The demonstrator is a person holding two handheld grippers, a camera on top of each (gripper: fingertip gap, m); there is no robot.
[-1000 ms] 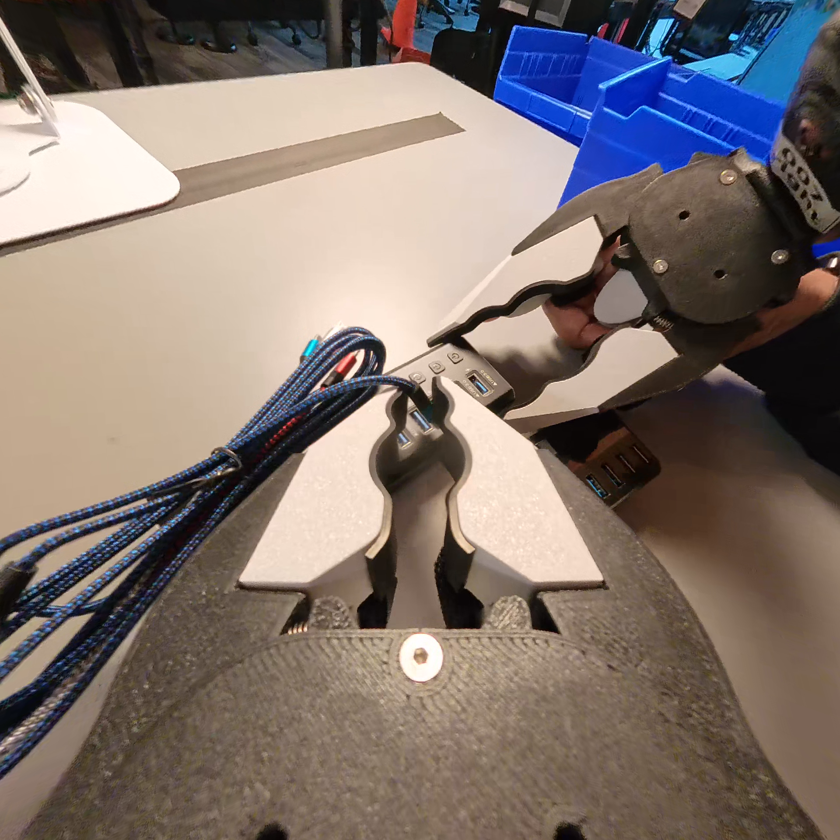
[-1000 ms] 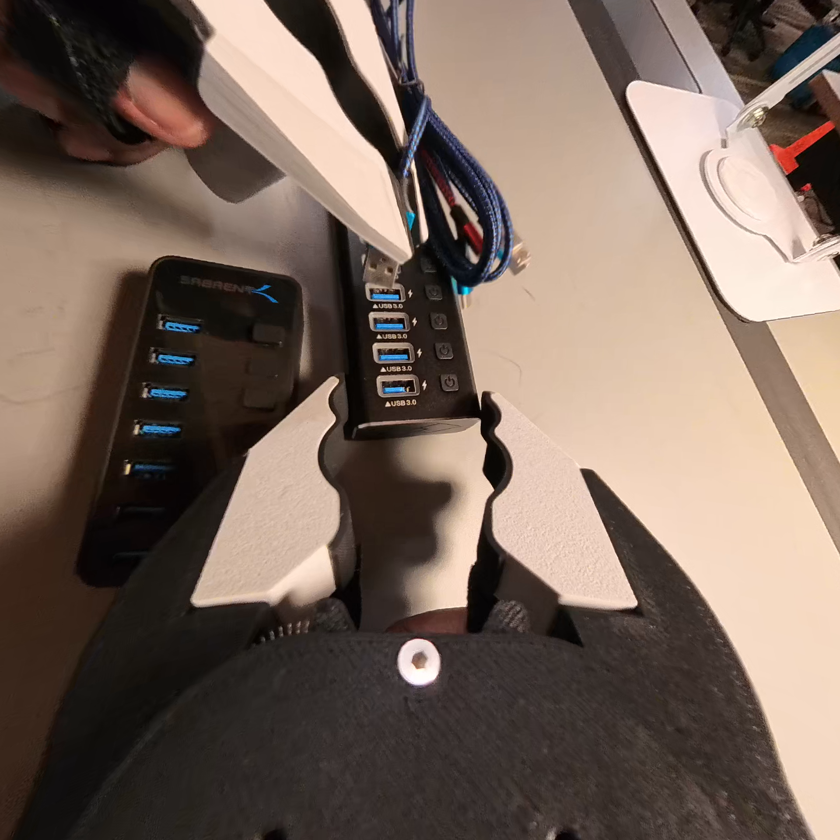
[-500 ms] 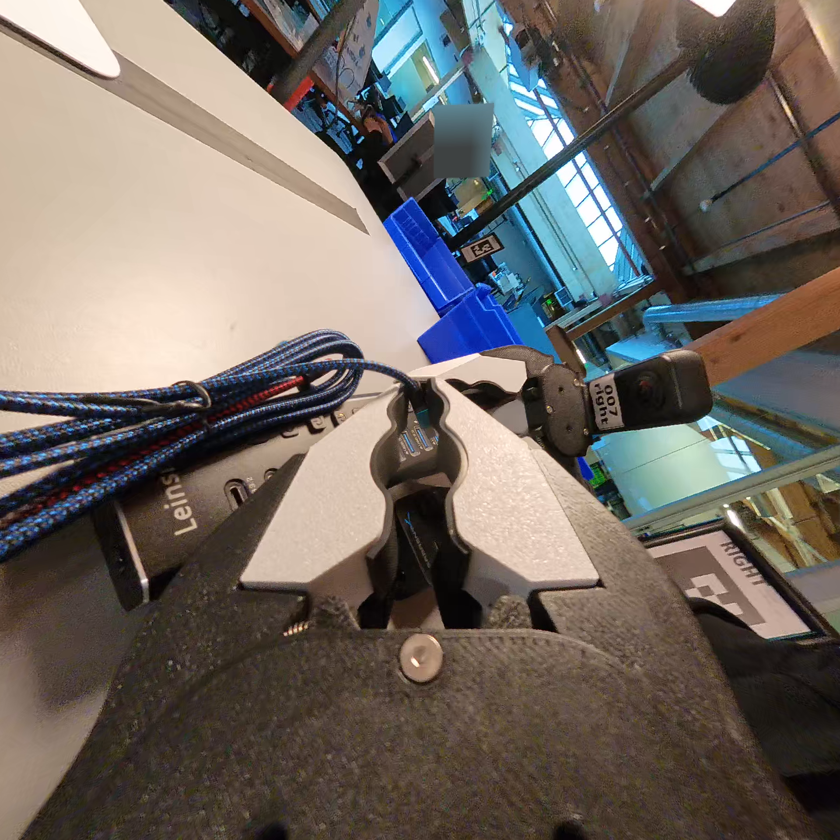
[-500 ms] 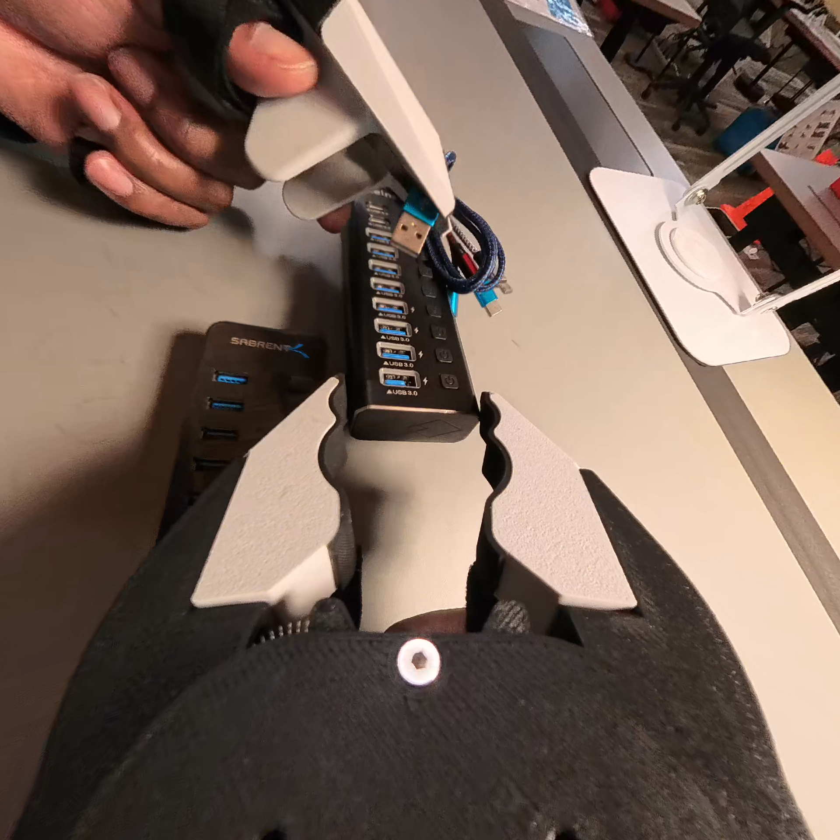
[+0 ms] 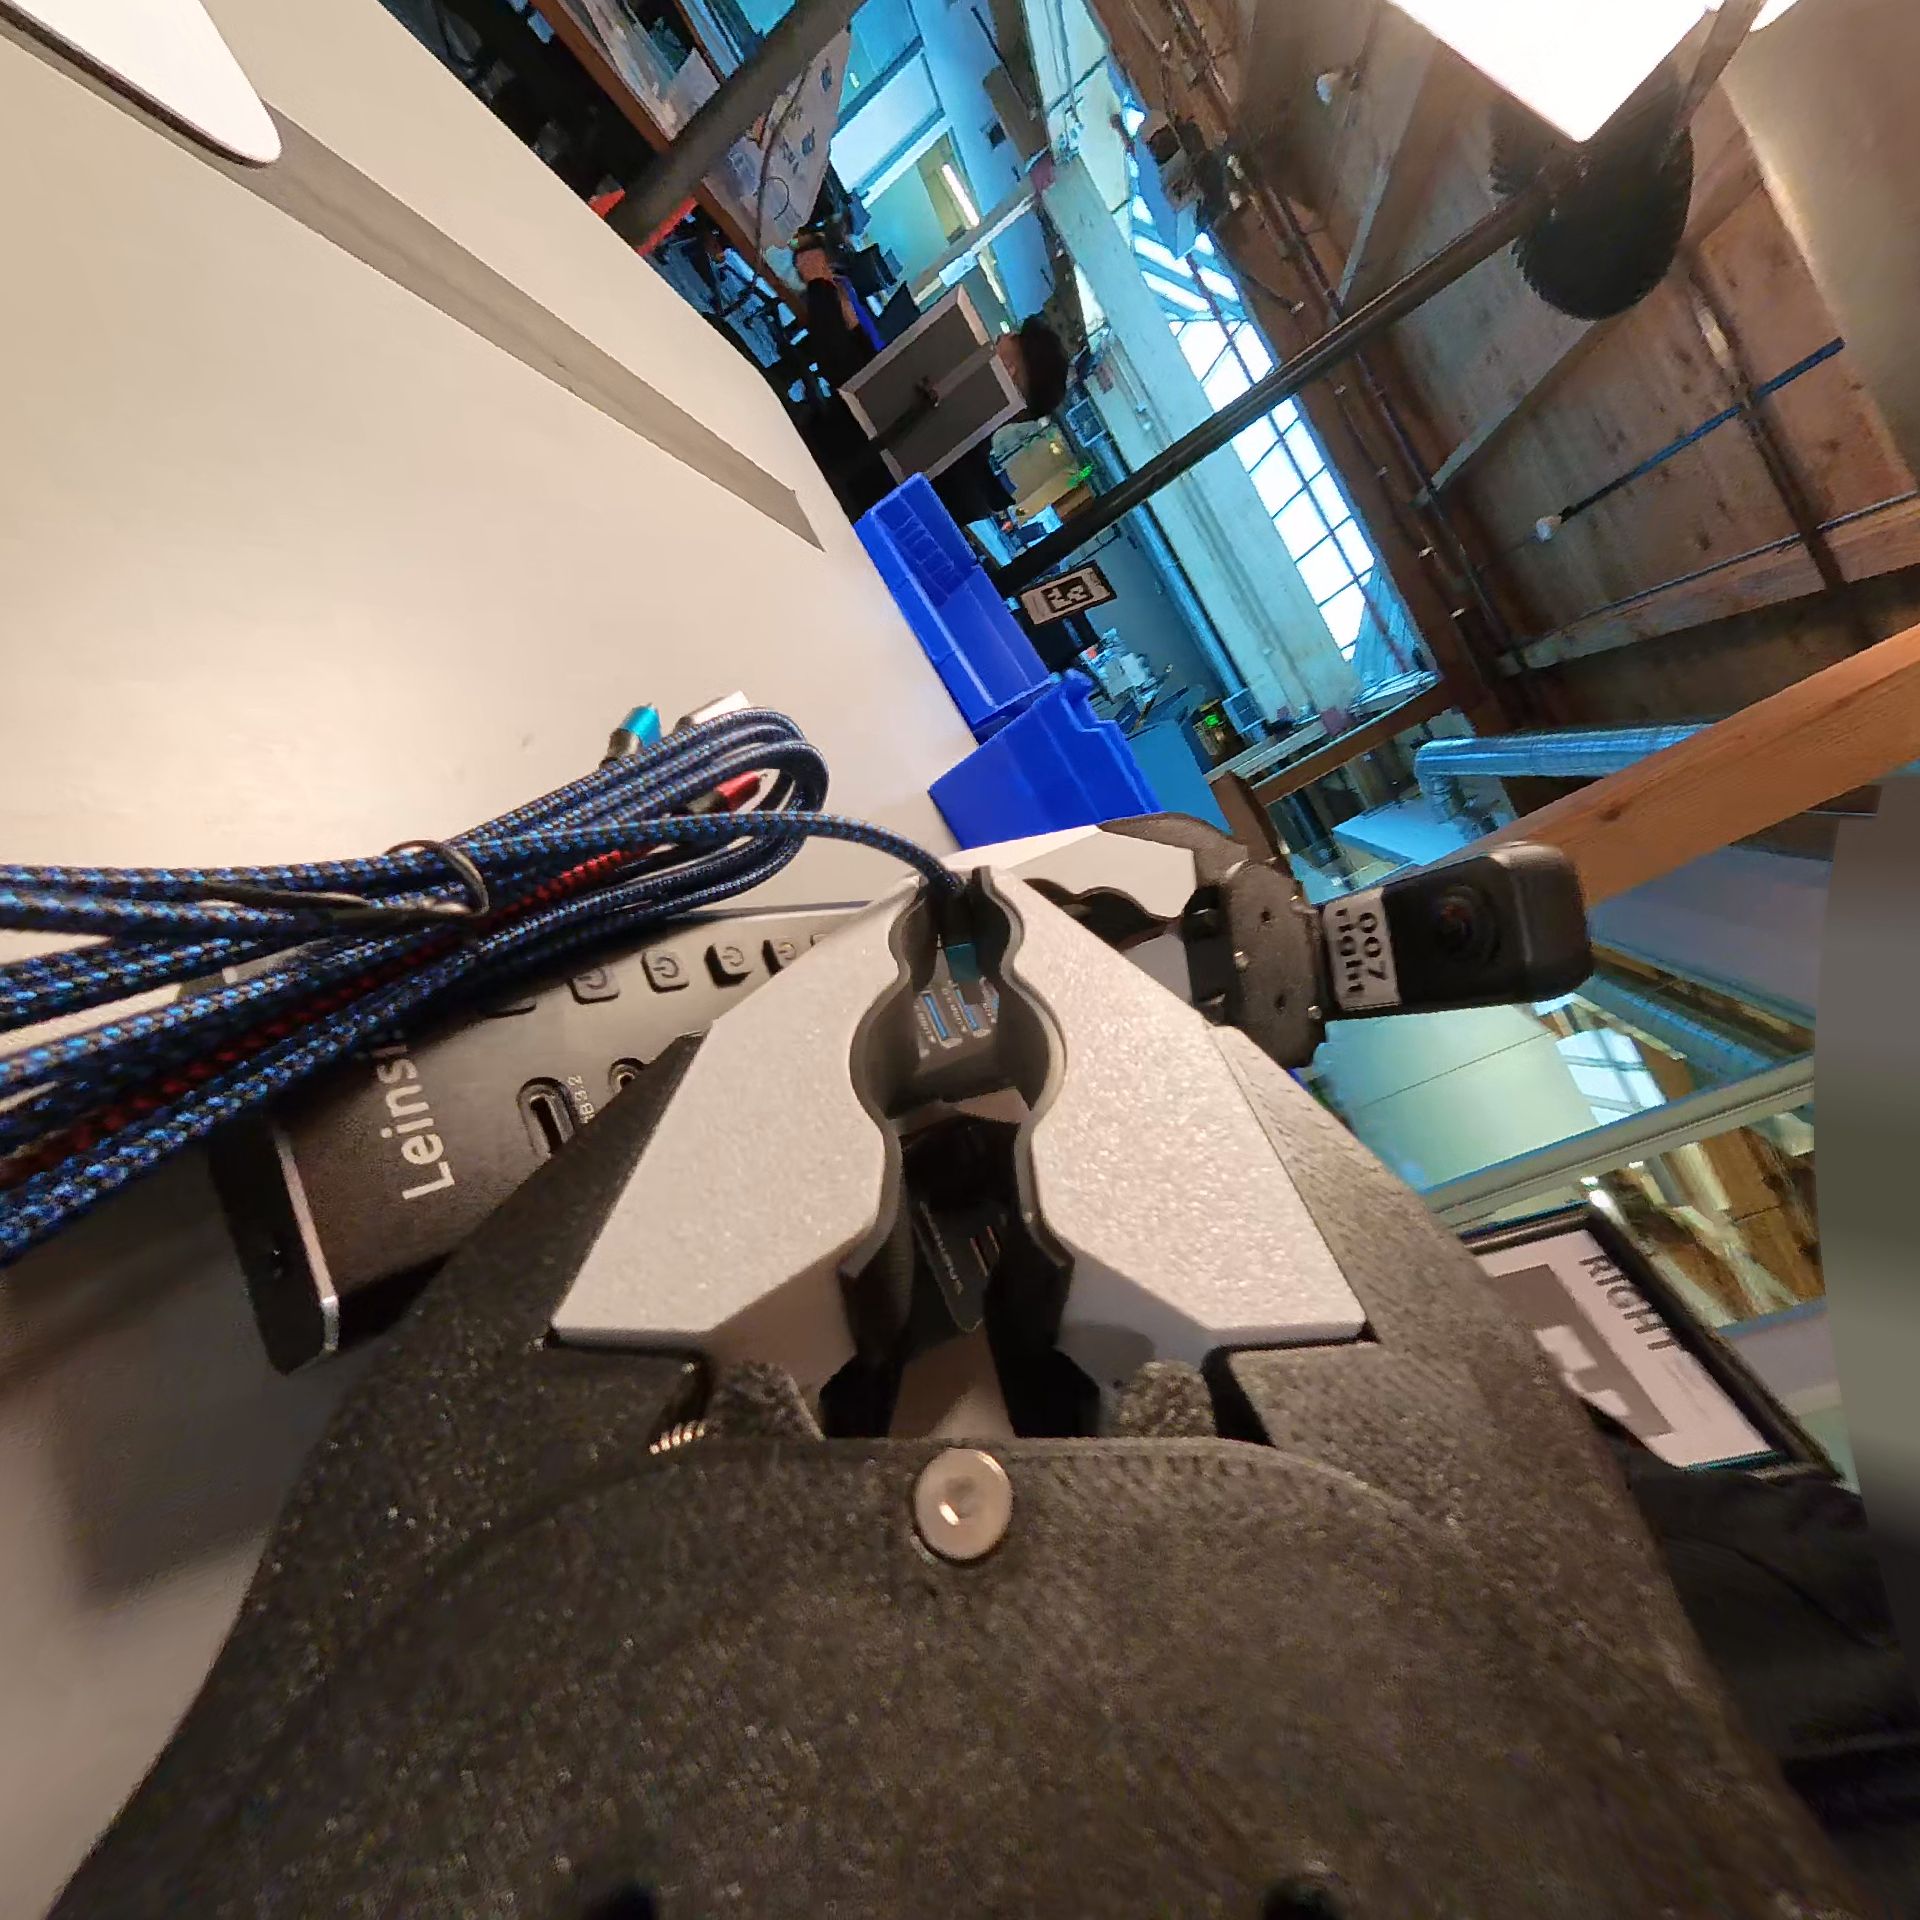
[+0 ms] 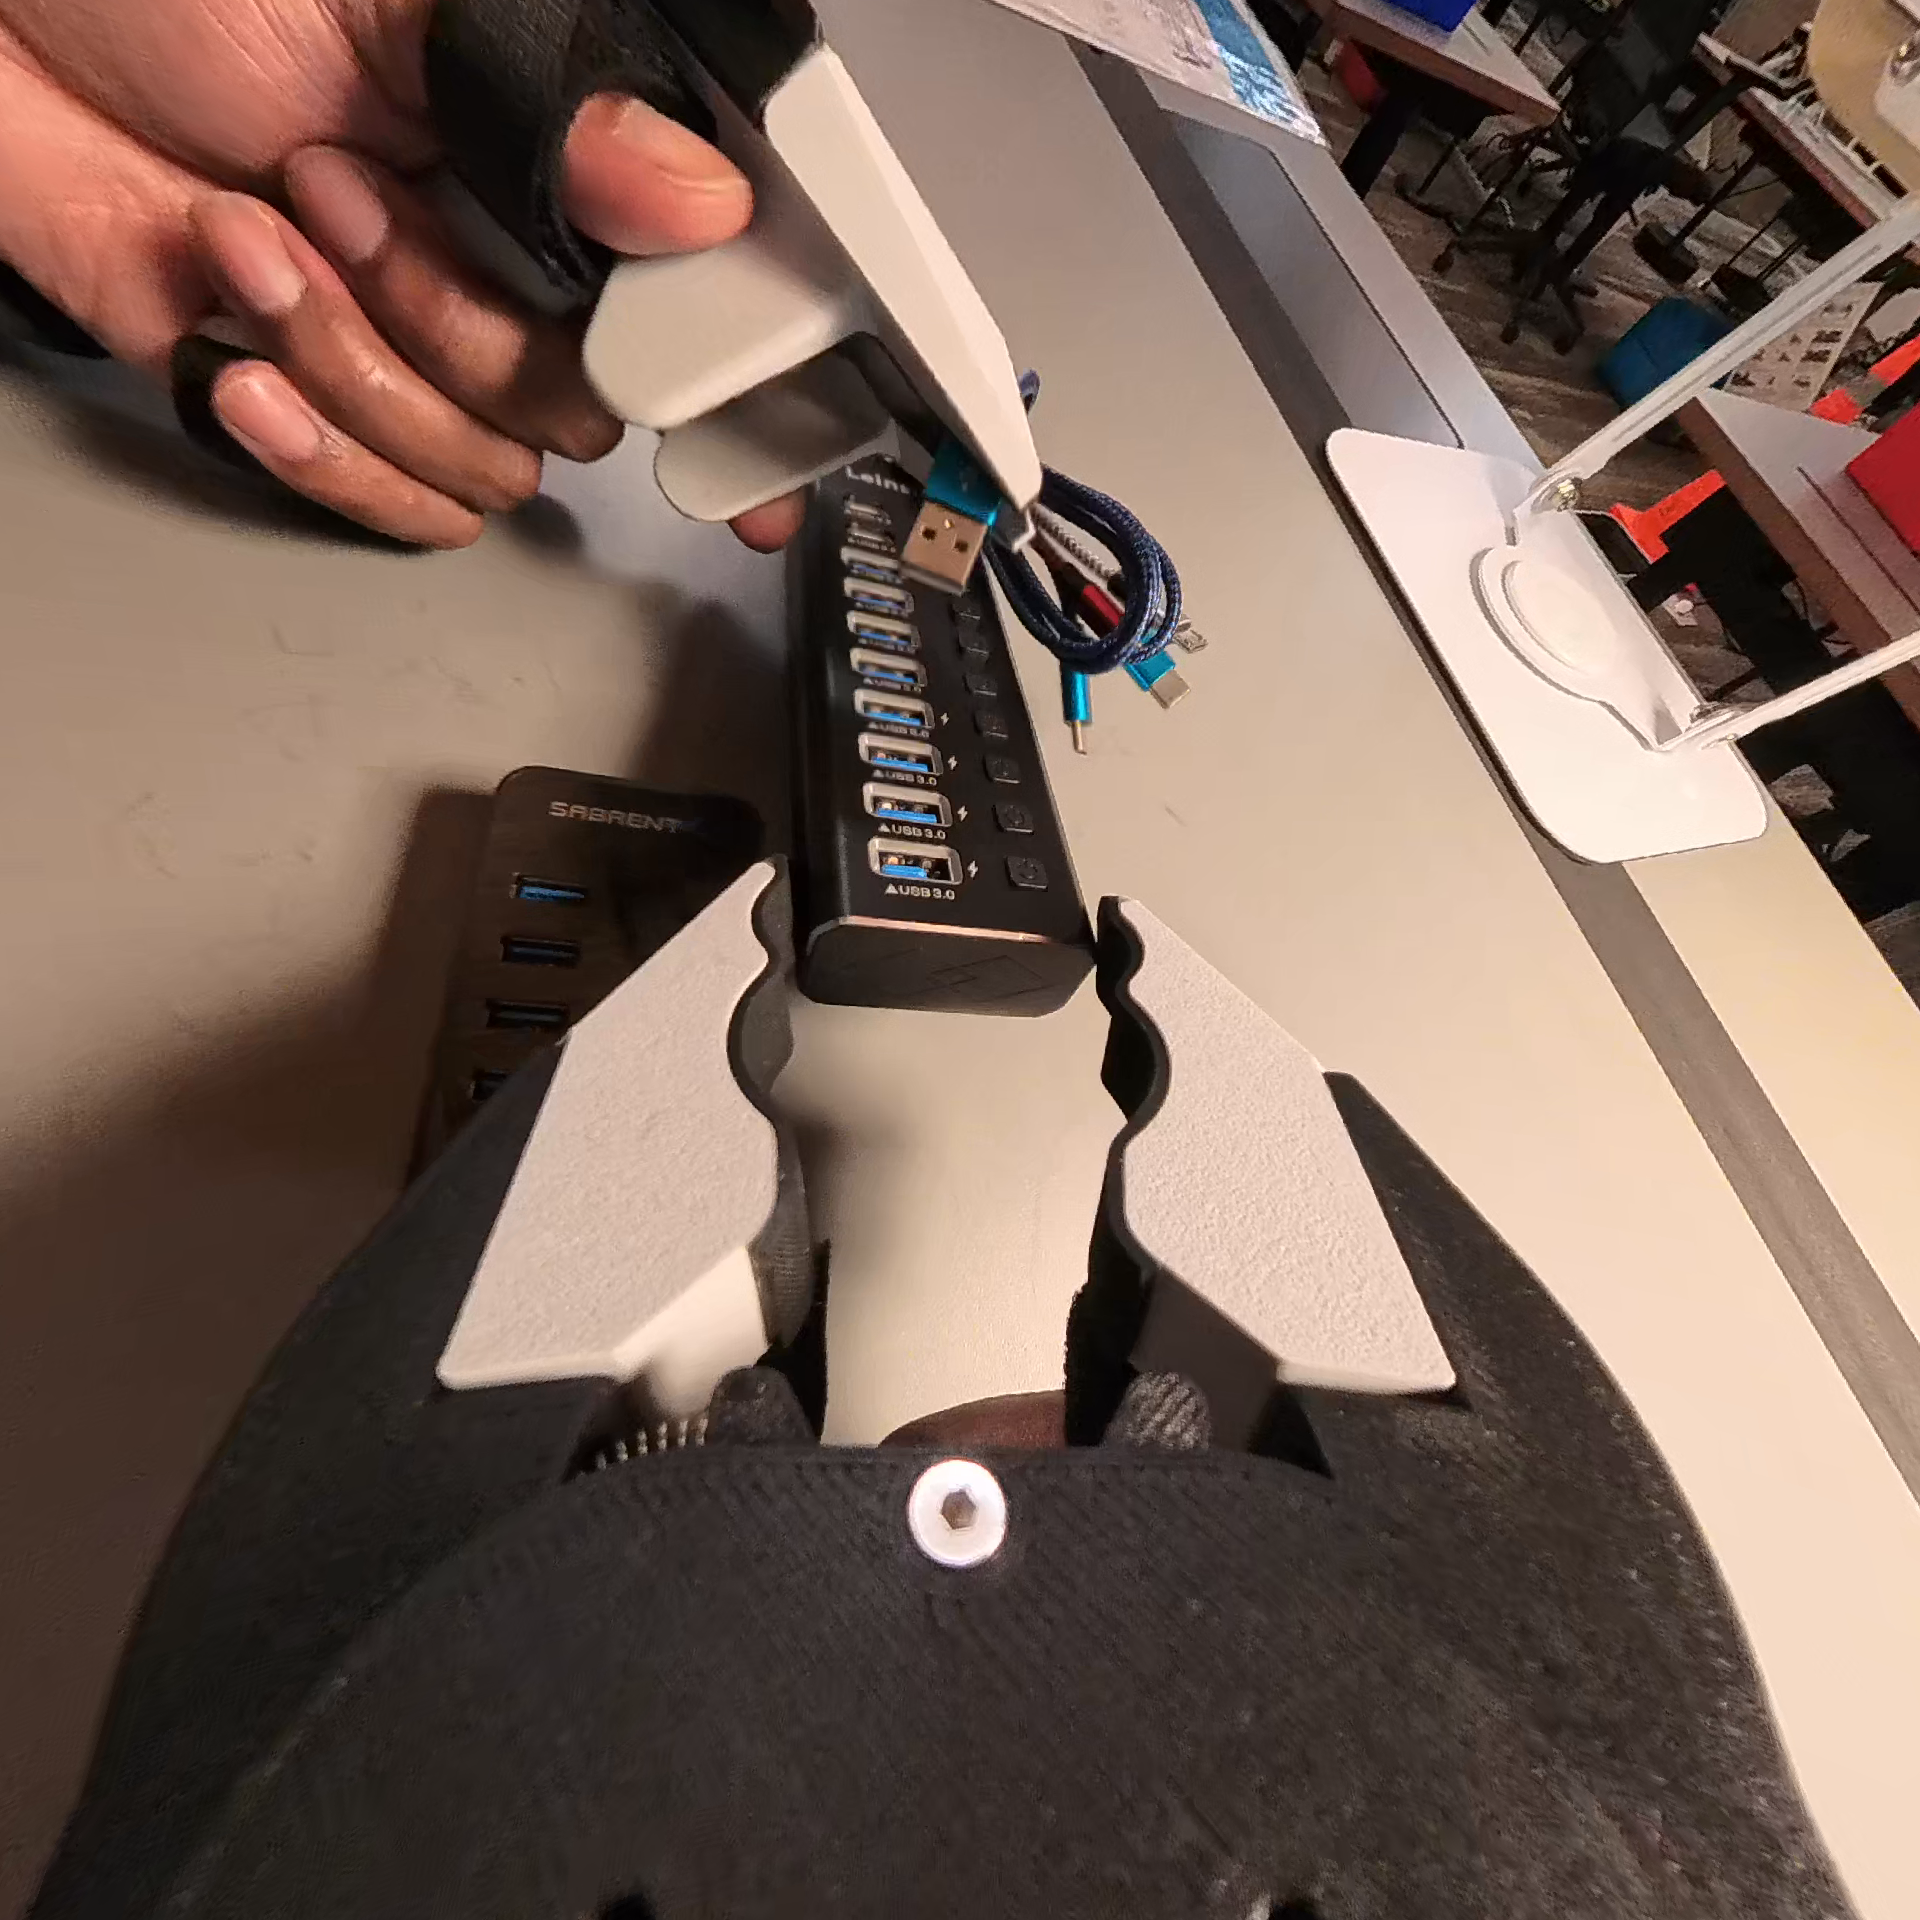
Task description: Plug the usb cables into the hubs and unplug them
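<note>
My left gripper (image 5: pixel 956 891) is shut on the teal-collared USB-A plug (image 6: pixel 940 535) of a blue braided cable (image 5: pixel 416 883). In the right wrist view this gripper (image 6: pixel 1013 488) holds the plug in the air, unplugged, just above the far ports of the long black hub (image 6: pixel 914 727). My right gripper (image 6: pixel 940 904) clamps the near end of that hub, one finger on each side. The hub also shows in the left wrist view (image 5: pixel 436 1122), under the cable bundle. A second, shorter black hub (image 6: pixel 582 904) lies on the table to the left, with empty ports.
The bundled cable's loose small connectors (image 6: pixel 1132 675) lie right of the long hub. A white stand base (image 6: pixel 1538 644) sits at the far right by a grey strip in the table (image 6: pixel 1299 343). Blue bins (image 5: pixel 1039 769) stand beyond the table edge. Across from one pair of fingers to the other is roughly 7 centimetres.
My left gripper has lifted the plug up and away from the hub's ports and tilted sharply. My right gripper keeps its hold on the hub end; more of the hub now shows.
</note>
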